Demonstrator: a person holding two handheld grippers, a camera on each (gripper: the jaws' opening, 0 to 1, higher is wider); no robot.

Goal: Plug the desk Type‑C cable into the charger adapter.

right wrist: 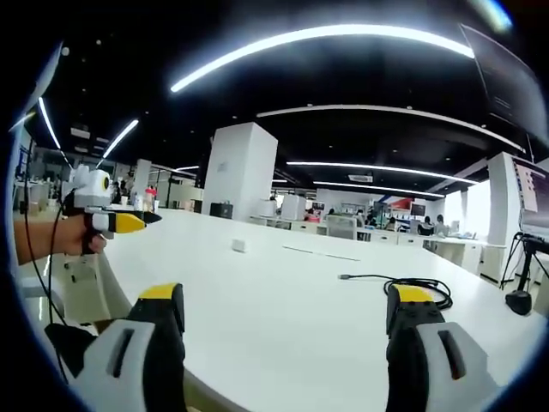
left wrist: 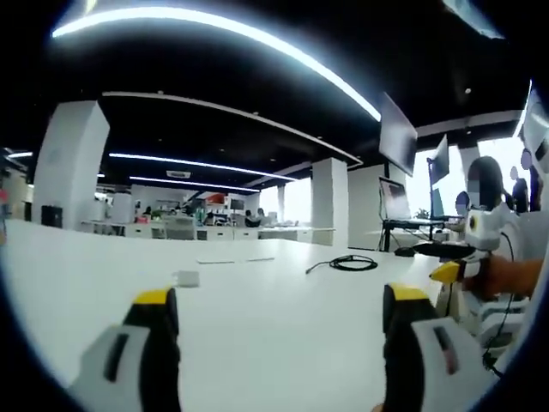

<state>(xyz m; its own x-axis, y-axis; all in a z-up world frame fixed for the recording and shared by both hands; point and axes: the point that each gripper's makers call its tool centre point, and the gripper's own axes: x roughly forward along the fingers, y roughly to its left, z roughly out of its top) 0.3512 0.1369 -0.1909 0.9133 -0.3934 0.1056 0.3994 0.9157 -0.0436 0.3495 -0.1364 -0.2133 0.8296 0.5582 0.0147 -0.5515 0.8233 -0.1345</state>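
Jaws of the left gripper (left wrist: 279,313) stand wide apart, holding nothing; the right gripper (right wrist: 287,313) likewise gapes empty above the white table (right wrist: 283,335). Ahead on the table, well apart from both, lie the coiled black Type-C cable (left wrist: 350,263) and the small white charger adapter (left wrist: 187,278), with bare table between them.

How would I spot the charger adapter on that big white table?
Start at the white table and find the coiled black cable. Look away from its plug end, across bare tabletop, to the adapter sitting apart. It is a small white block, unlike the dark, looped cable.
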